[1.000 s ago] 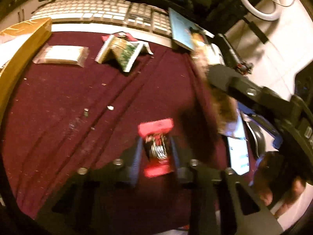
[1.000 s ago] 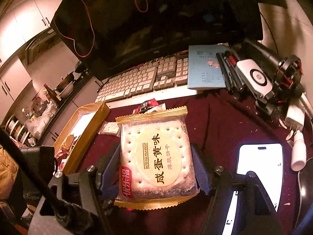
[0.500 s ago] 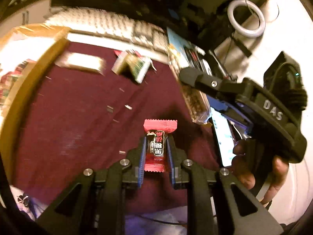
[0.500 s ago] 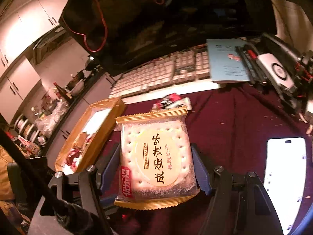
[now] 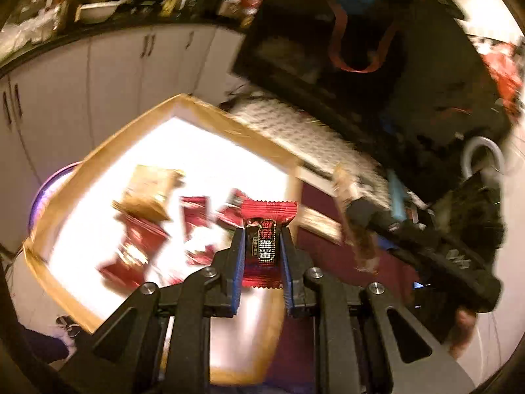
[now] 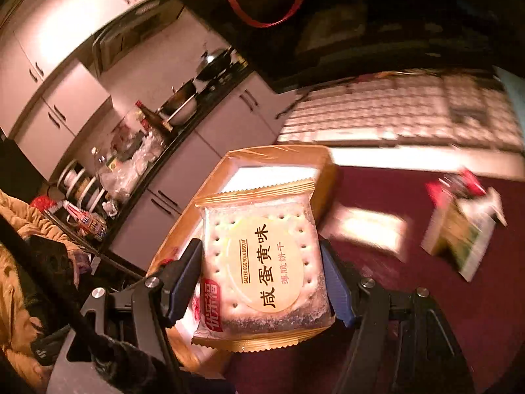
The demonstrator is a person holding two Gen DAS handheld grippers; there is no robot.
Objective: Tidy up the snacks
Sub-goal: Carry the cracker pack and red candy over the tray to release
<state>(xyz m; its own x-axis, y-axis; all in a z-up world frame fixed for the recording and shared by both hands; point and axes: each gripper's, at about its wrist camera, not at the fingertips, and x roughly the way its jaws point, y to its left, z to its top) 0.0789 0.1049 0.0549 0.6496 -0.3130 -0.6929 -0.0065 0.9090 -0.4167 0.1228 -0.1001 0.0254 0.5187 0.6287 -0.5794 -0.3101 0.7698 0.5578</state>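
My left gripper (image 5: 261, 246) is shut on a small red candy packet (image 5: 265, 229) and holds it above the near right corner of a tan cardboard box (image 5: 210, 111). Inside the box lie several red packets (image 5: 193, 216) and a gold one (image 5: 149, 190). My right gripper (image 6: 262, 282) is shut on a gold-edged salted egg yolk biscuit packet (image 6: 262, 259), held over the same box (image 6: 285, 156). The right gripper also shows in the left wrist view (image 5: 361, 210), to the right of the box.
On the maroon cloth (image 6: 426, 282) lie a pale flat packet (image 6: 370, 229) and a green-and-white packet with a red one (image 6: 466, 233). A white keyboard (image 6: 393, 108) and a dark monitor stand behind. Kitchen cabinets (image 5: 98, 65) are at the left.
Both grippers have swung left with their packets. The box has come under and ahead of them; the cloth and loose packets have shifted to the right of view.
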